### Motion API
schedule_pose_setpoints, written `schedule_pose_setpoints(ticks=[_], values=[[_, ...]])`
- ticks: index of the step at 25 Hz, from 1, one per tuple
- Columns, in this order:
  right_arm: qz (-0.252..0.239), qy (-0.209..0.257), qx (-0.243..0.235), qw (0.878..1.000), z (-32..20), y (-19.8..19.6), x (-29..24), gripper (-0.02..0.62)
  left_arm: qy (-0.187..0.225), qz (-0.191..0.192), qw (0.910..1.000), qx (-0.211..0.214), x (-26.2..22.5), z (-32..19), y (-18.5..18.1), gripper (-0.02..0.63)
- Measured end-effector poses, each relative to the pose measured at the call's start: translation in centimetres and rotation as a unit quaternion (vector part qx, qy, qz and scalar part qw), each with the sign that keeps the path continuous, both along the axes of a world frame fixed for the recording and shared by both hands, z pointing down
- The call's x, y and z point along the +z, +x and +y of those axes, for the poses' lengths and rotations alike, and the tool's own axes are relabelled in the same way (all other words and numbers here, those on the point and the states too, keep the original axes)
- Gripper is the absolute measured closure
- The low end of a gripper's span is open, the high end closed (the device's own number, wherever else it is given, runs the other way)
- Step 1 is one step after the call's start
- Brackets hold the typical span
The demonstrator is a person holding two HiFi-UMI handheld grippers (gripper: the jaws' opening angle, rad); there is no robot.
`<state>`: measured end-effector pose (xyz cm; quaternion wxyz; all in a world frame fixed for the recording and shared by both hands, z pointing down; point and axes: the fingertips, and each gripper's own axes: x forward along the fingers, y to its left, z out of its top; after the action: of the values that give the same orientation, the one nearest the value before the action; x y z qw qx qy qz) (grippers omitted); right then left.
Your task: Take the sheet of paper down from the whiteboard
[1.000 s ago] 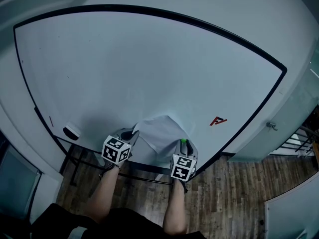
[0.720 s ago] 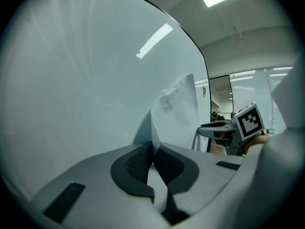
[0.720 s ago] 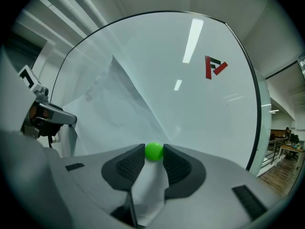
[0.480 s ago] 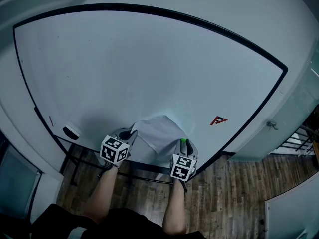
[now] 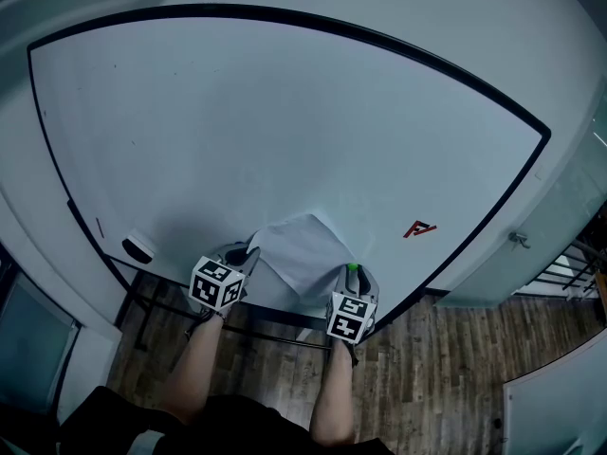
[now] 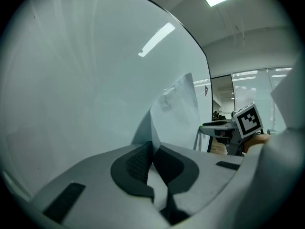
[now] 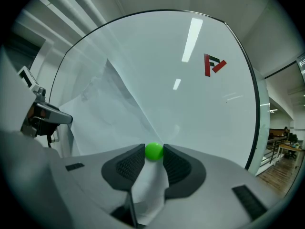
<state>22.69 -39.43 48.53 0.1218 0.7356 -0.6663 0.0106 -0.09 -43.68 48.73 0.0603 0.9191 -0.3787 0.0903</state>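
In the head view, one wide white whiteboard [image 5: 285, 131] carries one crumpled white sheet of paper [image 5: 299, 252] at its lower edge, between our left gripper [image 5: 248, 252] and right gripper [image 5: 353, 275]. One white eraser block [image 5: 139, 247] and one red printed mark [image 5: 418, 228] sit apart.

In the left gripper view, its jaws are pressed together on the sheet's edge.

In the right gripper view, its jaws pinch the one round green magnet [image 7: 153, 150] at the sheet's corner. We judge it best to pull the magnet straight off while the left hand supports the sheet without tugging, so nothing tears.
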Motion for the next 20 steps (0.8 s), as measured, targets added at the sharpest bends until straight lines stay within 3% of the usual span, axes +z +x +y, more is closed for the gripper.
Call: schedule_pose_setpoints(ticks=[20], values=[[-0.004,0.0,0.001,1.0,-0.1,-0.2,0.3,0.463,-0.008,0.001,0.9999,-0.012,0.5,0.6,-1.9,0.586]])
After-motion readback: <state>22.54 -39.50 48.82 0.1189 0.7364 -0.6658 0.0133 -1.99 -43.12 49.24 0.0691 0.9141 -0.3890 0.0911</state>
